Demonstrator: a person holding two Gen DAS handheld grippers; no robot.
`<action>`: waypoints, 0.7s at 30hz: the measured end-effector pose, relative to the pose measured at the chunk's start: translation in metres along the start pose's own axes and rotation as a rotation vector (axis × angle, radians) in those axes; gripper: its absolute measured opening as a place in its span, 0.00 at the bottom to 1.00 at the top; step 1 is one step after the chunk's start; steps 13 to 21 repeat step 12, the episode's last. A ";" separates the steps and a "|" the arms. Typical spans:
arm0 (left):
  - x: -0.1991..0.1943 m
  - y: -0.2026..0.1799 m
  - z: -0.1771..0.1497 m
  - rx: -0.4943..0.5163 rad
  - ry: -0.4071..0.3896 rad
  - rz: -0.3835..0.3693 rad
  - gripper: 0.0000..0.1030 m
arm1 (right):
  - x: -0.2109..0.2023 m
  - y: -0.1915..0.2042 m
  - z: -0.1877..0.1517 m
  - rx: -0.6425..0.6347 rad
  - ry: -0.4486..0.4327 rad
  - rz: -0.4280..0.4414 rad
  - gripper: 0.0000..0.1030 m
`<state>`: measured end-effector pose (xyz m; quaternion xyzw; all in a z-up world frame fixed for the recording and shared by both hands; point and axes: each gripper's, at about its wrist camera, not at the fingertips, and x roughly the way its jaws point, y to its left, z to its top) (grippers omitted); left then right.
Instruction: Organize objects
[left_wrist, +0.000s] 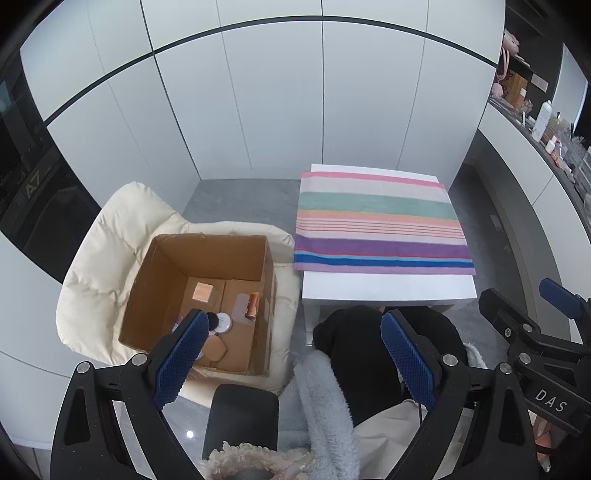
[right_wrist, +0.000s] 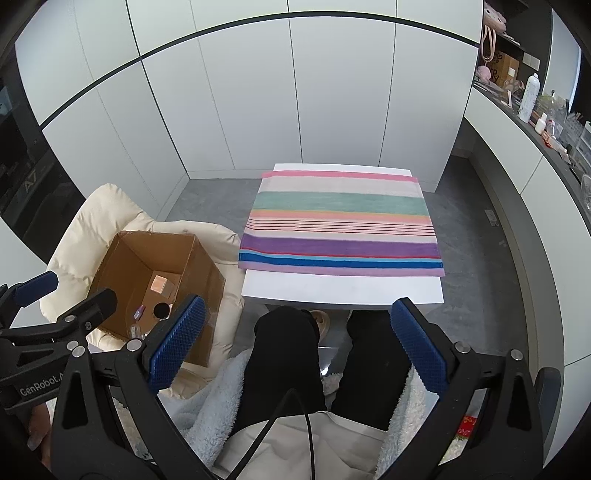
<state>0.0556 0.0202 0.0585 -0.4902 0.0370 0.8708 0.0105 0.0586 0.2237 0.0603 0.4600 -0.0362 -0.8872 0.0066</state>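
- Cardboard box sits open on the cream cushion, left of the white table; small items lie on its floor
- Striped towel lies flat on that table
- my left gripper stands wide apart, empty; my right gripper likewise, above my knees

We see a towel striped in pink, beige, teal, orange, thin red lines, purple, blue and lilac, lying on a white table. The cardboard box is plain brown and sits on a cream quilted cushion. Both grippers, left and right, have black frames with 2 blue, dimpled pads each. The floor is mottled grey, the cabinet doors white, and the person's trousers black beside a pale blue fleece.
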 end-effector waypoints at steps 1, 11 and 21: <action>0.000 0.000 -0.001 -0.001 0.001 0.000 0.93 | 0.000 0.000 -0.001 0.000 0.002 0.002 0.99; 0.002 0.002 -0.002 -0.013 0.004 -0.019 0.93 | 0.004 0.001 -0.003 -0.006 0.018 0.007 0.99; 0.001 0.002 -0.002 -0.014 0.005 -0.023 0.93 | 0.004 0.001 -0.003 -0.005 0.020 0.008 0.99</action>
